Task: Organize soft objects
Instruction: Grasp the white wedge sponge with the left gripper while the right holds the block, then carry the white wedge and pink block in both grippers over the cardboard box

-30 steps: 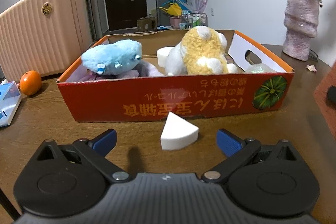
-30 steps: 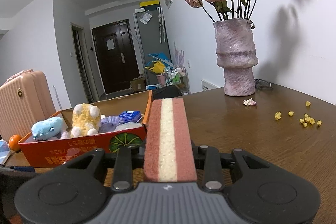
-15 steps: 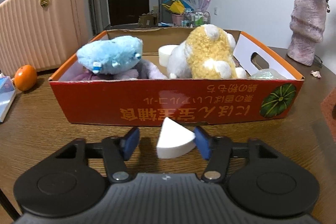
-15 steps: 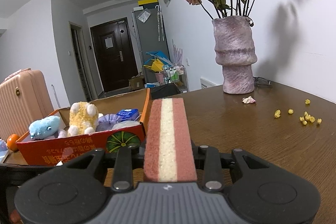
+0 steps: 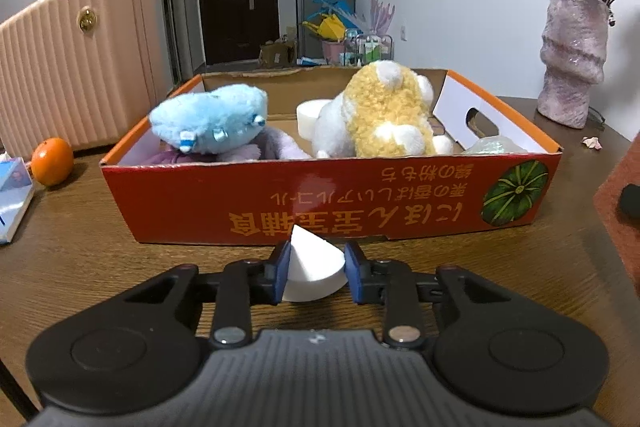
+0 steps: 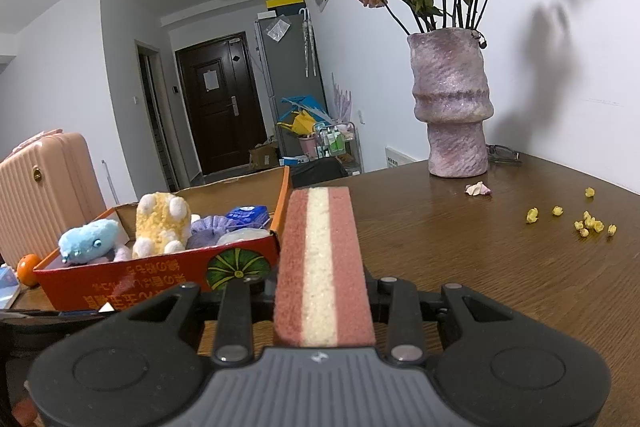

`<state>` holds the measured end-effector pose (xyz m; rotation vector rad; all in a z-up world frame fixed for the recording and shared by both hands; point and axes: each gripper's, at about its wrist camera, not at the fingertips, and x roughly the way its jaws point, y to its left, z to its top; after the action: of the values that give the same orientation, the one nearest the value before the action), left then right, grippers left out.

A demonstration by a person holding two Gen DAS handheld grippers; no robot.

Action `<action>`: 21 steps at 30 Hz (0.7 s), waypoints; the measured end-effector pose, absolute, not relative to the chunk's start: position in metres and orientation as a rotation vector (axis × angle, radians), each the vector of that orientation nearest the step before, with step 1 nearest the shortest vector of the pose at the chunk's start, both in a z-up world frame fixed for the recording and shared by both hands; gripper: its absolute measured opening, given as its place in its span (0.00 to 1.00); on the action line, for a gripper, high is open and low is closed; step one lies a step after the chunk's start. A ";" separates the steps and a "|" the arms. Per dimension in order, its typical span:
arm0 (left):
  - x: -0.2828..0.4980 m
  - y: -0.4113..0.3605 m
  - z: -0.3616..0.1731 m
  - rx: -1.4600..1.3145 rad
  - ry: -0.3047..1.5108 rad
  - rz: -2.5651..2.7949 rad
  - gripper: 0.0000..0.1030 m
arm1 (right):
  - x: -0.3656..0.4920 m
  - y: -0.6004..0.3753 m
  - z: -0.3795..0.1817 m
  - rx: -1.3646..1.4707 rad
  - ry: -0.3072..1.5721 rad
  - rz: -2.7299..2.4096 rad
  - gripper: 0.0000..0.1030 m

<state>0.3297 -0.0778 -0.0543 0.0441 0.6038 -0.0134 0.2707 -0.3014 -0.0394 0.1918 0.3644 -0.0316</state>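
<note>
plush toys [image 5: 288, 123] in box [image 5: 328, 195], vase [image 5: 572, 59] right

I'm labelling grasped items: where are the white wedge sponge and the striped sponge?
white wedge sponge [image 5: 313, 263], left wrist view, its front face.
striped sponge [image 6: 320, 267], right wrist view, its cream middle stripe.

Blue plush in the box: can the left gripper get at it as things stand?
Probably not yet. The left gripper is shut on the white wedge, so its jaws are full. Otherwise the way looks free: the box is open-topped and the blue plush lies on top at its left end, uncovered.
</note>
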 end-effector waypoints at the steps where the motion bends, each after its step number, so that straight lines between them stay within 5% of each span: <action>1: 0.326 -0.078 -0.053 0.048 0.593 -0.013 0.28 | 0.270 -0.302 -0.039 0.192 0.364 -0.032 0.30; 21: 0.257 -0.074 -0.030 0.073 0.439 -0.040 0.28 | 0.269 -0.303 -0.039 0.198 0.363 -0.019 0.30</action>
<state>0.2567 -0.0741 -0.0305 0.0734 0.4390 -0.0395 0.2685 -0.3035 -0.0387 0.1979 0.3628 -0.0194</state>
